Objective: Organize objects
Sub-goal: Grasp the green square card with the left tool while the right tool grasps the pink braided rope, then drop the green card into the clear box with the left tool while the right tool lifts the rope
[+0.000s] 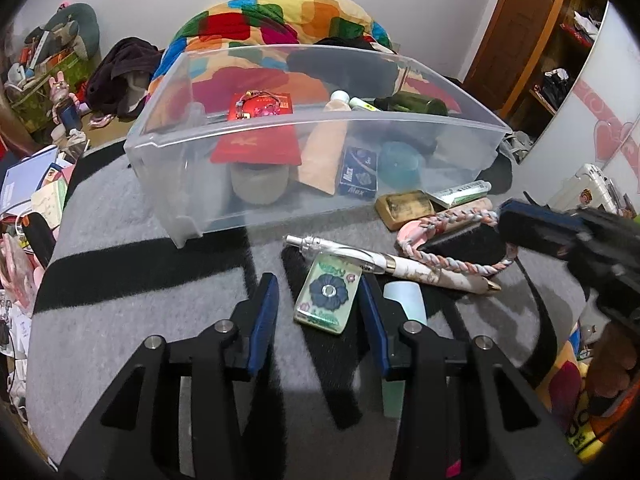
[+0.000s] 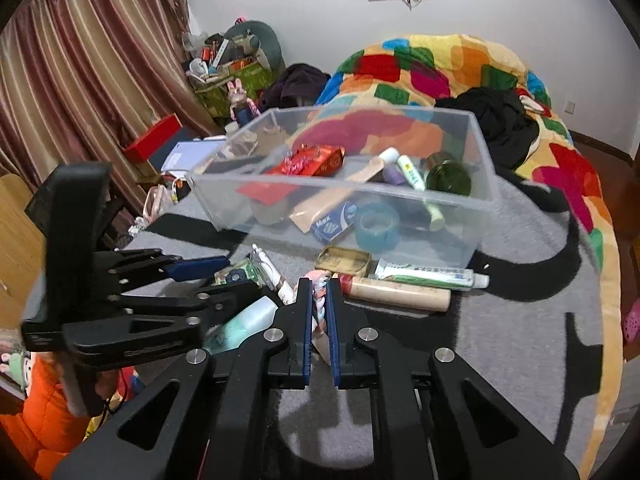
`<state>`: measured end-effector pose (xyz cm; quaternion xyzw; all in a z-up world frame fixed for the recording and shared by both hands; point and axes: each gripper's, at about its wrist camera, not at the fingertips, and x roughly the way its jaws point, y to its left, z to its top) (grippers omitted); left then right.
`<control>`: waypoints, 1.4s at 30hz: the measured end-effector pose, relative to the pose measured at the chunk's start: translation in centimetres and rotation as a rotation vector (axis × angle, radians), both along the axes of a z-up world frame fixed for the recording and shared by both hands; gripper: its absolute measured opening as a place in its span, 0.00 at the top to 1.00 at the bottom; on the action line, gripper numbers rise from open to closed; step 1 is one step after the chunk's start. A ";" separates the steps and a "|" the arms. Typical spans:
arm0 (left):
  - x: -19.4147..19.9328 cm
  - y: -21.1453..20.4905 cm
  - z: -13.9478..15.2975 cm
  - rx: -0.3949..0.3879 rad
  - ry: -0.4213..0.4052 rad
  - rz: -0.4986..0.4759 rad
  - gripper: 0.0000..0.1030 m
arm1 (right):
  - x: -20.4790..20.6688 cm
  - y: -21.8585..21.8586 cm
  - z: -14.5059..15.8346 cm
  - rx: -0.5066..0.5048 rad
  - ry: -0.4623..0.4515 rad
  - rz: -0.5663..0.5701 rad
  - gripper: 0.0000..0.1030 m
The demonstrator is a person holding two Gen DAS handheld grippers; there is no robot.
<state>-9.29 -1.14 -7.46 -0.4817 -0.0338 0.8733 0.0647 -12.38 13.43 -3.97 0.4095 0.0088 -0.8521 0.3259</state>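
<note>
A clear plastic bin stands on a grey and black blanket and holds several small items. My left gripper is open, its jaws on either side of a green flower-print tile lying flat. The tile also shows in the right wrist view. A white pen lies just beyond it. My right gripper is shut on a pink and blue braided rope, which also shows in the left wrist view.
In front of the bin lie a brass tin, a toothpaste tube, a beige tube and a pale blue bottle. A colourful quilt lies behind. Clutter lines the left side.
</note>
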 end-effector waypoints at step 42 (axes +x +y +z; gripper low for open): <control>-6.5 -3.4 5.2 -0.006 0.037 0.097 0.77 | -1.6 0.8 -2.6 0.041 -0.041 -0.047 0.94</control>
